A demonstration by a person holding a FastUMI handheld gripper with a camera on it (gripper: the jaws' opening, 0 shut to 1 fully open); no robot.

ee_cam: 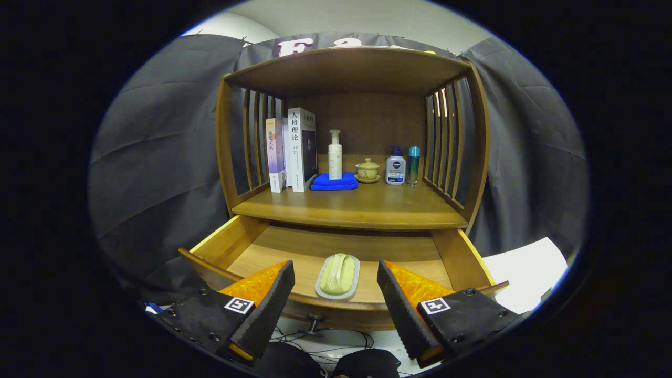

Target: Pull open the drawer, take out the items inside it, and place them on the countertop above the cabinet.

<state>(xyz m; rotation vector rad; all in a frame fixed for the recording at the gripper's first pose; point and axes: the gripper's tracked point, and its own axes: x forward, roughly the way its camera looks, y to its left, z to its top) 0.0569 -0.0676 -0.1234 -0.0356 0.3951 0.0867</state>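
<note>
The wooden cabinet's drawer (231,242) is pulled out toward me. Inside it, near the front wall, lies a pale green soap bar in a grey soap dish (337,276). My gripper (335,273) is open, its two fingers spread wide on either side of the dish and a little above the drawer's front edge, touching nothing. The drawer's small knob (314,318) hangs below the front panel between the fingers. The countertop (352,207) sits directly above the drawer.
At the back of the countertop stand books (294,149), a folded blue cloth (334,182), a pump bottle (335,155), a lidded cup on a saucer (367,170) and two small bottles (403,166). Slatted side walls flank it. Cables lie on the floor below.
</note>
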